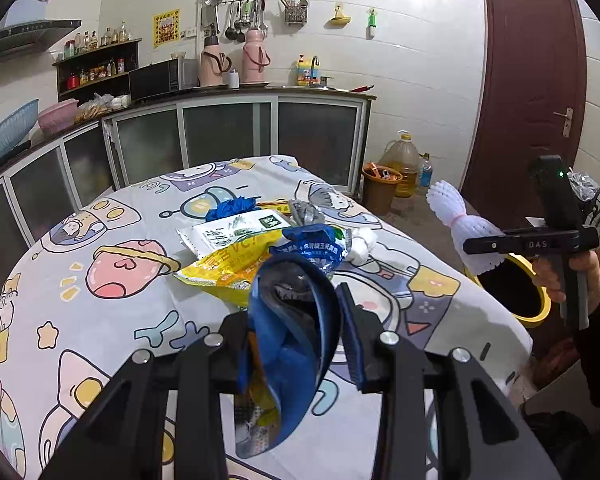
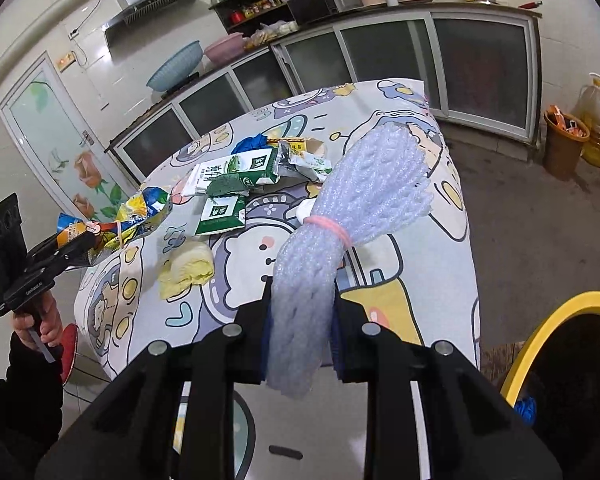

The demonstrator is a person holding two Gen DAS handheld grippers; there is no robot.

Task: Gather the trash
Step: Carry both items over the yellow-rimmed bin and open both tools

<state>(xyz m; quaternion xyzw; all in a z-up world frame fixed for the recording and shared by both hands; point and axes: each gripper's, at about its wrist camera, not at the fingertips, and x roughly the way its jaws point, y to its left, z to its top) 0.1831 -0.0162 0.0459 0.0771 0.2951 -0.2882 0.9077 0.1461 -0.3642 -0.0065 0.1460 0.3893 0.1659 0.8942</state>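
Note:
My left gripper [image 1: 298,300] is shut on a blue and yellow snack bag [image 1: 292,340] and holds it above the table; from the right wrist view the gripper [image 2: 96,246] and the bag [image 2: 140,212] show at the table's left edge. My right gripper [image 2: 302,300] is shut on a bundle of white foam netting [image 2: 340,216] tied with a pink band. In the left wrist view that gripper [image 1: 480,246] holds the netting [image 1: 460,220] over the yellow-rimmed bin [image 1: 540,312]. Milk cartons [image 2: 236,172], a yellow wrapper [image 1: 220,268] and crumpled tissue [image 2: 188,268] lie on the table.
The table has a cartoon-print cloth [image 1: 100,300]. The bin's rim [image 2: 556,320] stands just right of the table. An orange bucket [image 1: 380,190] and oil jugs [image 1: 404,160] stand on the floor by the cabinets. A brown door [image 1: 532,80] is at the right.

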